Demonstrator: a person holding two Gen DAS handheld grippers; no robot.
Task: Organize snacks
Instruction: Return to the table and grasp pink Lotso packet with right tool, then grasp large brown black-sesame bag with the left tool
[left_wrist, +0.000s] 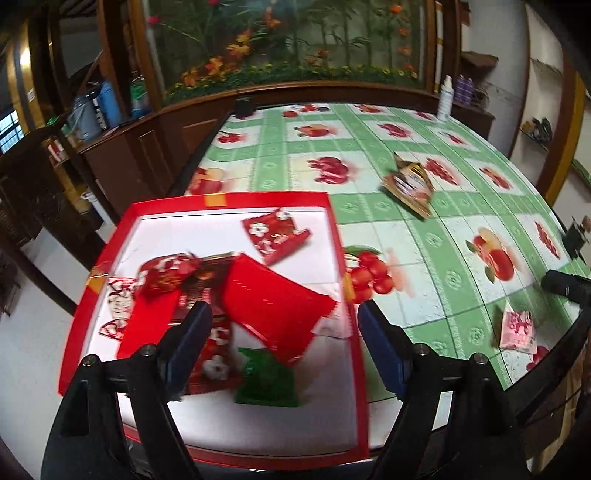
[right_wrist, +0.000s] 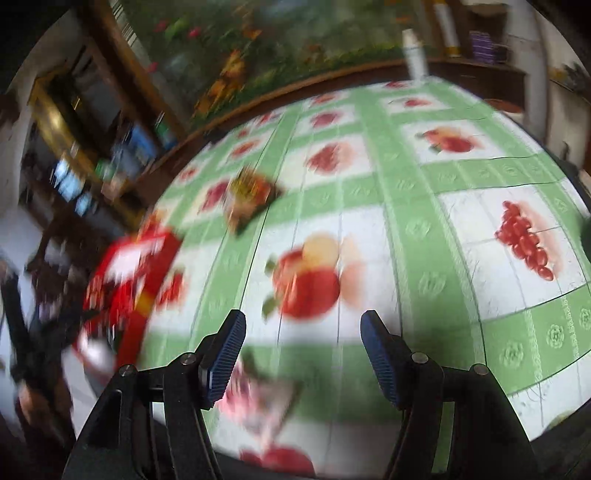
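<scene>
A red tray (left_wrist: 338, 236) with a white floor holds several snack packets: red ones, a large plain red packet (left_wrist: 273, 299) and a green packet (left_wrist: 267, 376). My left gripper (left_wrist: 284, 314) is open and empty, hovering over the tray. A gold-brown packet (left_wrist: 408, 184) lies on the tablecloth beyond the tray, and shows blurred in the right wrist view (right_wrist: 249, 199). A pink packet (left_wrist: 517, 328) lies near the table's right edge. My right gripper (right_wrist: 303, 325) is open, just above the pink packet (right_wrist: 258, 402). The tray shows blurred at left (right_wrist: 162, 254).
The table has a green-and-white fruit-print cloth (left_wrist: 424, 236). A white bottle (left_wrist: 445, 98) stands at the far edge. A small black box (left_wrist: 243, 107) sits at the far left corner. Wooden cabinets and a flower mural lie behind.
</scene>
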